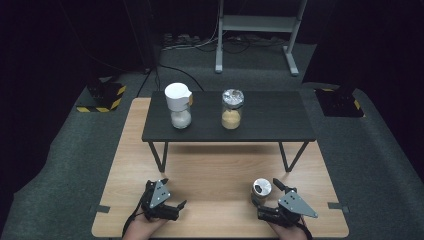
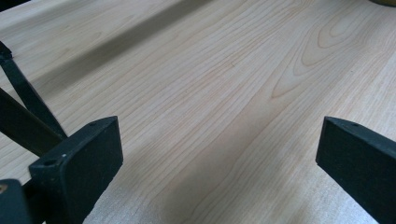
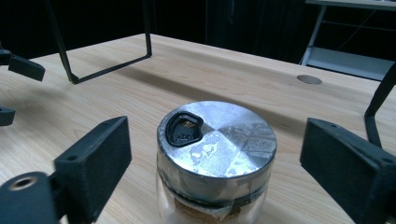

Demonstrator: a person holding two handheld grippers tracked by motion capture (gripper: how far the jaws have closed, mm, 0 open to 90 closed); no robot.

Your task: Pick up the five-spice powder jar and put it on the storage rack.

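Observation:
A small glass jar with a silver lid stands on the light wooden table near its front right. In the right gripper view the jar's lid has a small dark opening, and brown contents show in the glass below. My right gripper is open, one jaw on each side of the jar and neither pad touching it. It comes in from the bottom right of the high view as the right gripper. My left gripper rests open at the front left, over bare wood between the jaws of the left gripper.
A low black table stands on the far half of the wooden table. It carries a jar of white grains with a white top and a silver-lidded jar of tan grains. A grey frame stands on the floor behind.

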